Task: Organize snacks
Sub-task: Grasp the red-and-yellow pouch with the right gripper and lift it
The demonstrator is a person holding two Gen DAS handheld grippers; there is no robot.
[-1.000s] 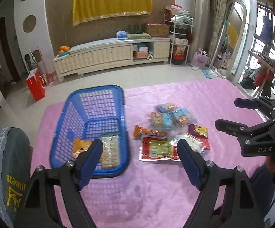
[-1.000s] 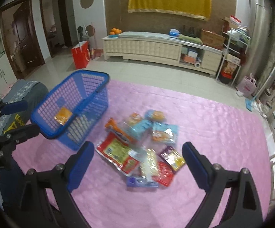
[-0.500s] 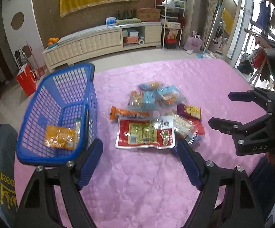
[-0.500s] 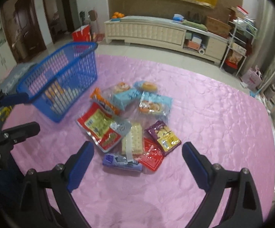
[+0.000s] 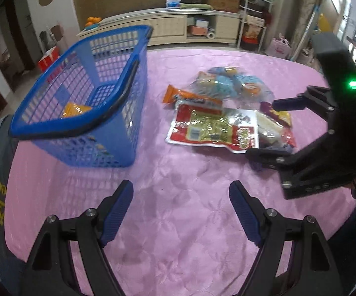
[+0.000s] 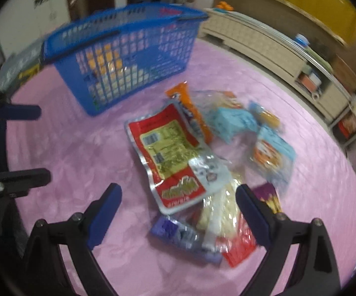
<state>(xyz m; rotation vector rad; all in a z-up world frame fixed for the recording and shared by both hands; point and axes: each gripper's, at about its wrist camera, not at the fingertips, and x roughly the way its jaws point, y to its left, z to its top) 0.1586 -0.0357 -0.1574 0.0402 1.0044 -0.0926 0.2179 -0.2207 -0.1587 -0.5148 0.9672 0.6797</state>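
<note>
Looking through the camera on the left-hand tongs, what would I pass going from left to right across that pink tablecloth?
Blue basket → orange snack bar → big red-and-silver packet → the other hand's black tongs at the right edge.

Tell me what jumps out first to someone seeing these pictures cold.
First, the blue basket standing on the left of the pink cloth, with an orange packet inside. Next, the heap of snack packets to its right, topped by a big red and silver pouch. Both grippers are open and empty: the left gripper over bare cloth, the right gripper above the near end of the heap.
</note>
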